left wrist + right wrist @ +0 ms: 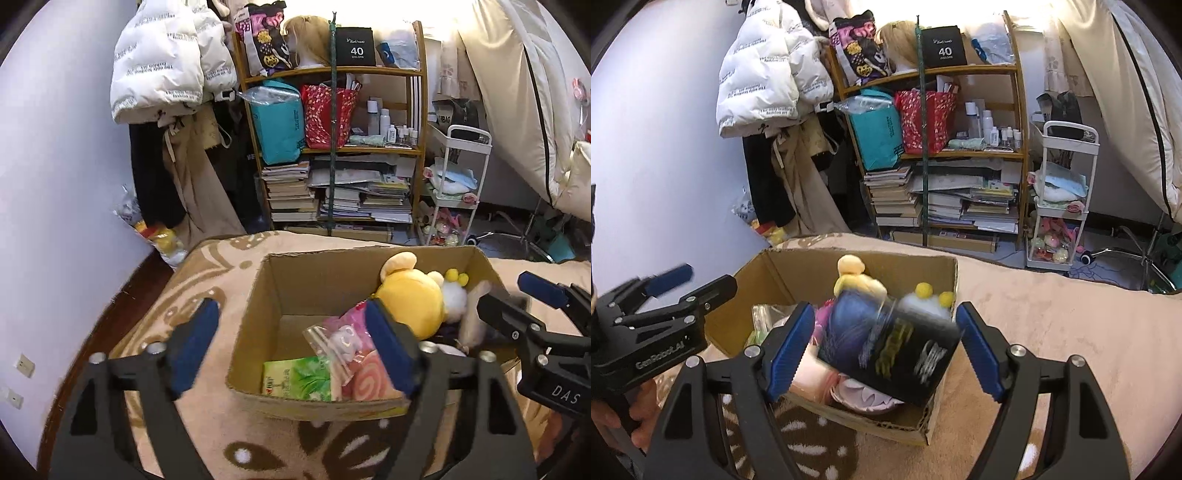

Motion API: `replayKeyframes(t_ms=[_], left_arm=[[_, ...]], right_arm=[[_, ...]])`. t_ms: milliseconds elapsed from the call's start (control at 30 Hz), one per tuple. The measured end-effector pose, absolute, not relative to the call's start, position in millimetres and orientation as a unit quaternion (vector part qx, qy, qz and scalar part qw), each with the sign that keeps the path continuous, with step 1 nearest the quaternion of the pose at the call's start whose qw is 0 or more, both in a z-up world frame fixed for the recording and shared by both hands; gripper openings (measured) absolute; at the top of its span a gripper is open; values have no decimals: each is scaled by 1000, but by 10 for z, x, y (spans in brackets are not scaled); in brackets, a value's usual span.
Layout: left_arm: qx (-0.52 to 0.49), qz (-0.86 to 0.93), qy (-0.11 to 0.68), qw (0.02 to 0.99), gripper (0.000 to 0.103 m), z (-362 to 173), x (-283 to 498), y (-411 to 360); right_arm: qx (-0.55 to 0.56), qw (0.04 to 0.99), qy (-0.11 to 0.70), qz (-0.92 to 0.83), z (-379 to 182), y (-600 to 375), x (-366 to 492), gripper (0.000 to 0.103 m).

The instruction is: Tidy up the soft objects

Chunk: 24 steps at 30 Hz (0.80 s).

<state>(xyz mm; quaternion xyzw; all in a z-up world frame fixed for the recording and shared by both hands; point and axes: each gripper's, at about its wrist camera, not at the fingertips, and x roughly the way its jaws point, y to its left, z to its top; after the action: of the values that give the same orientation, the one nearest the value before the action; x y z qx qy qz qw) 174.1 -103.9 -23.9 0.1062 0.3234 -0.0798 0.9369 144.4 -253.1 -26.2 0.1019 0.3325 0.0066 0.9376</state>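
Observation:
An open cardboard box (314, 273) stands on a beige patterned blanket (207, 266). In it lie a yellow plush (410, 295), a pink item in a clear bag (343, 343) and a green packet (299, 380). My left gripper (291, 343) is open and empty, one finger over the box, the other outside its left wall. In the right wrist view, a dark printed soft item (894, 350), blurred, is over the box (798, 273) between the open fingers of my right gripper (882, 347); I cannot tell whether it touches them. The right gripper also shows in the left wrist view (521, 295).
A wooden shelf (369, 147) crowded with bags and books stands behind the bed. Coats (166, 66) hang at the left wall. A white trolley (458, 184) and a chair base (517, 236) stand to the right. My left gripper shows in the right wrist view (698, 280).

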Motion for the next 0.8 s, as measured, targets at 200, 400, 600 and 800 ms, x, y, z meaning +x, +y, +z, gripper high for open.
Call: replayKeyframes(t_ms=[200, 400, 600, 800], left_arm=[[109, -74, 322, 938, 93, -143, 1557, -976], [93, -68, 303, 946, 101, 100, 1261, -834], [88, -46, 268, 958, 102, 369, 864, -648], [53, -33, 255, 965, 102, 571, 511, -423]], right_arm=[[80, 941, 329, -2, -141, -2468, 1293, 97], [77, 946, 315, -9, 95, -2437, 1079, 103], [85, 954, 286, -25, 392, -2429, 820, 103], [85, 964, 249, -33, 662, -2389, 472, 103]])
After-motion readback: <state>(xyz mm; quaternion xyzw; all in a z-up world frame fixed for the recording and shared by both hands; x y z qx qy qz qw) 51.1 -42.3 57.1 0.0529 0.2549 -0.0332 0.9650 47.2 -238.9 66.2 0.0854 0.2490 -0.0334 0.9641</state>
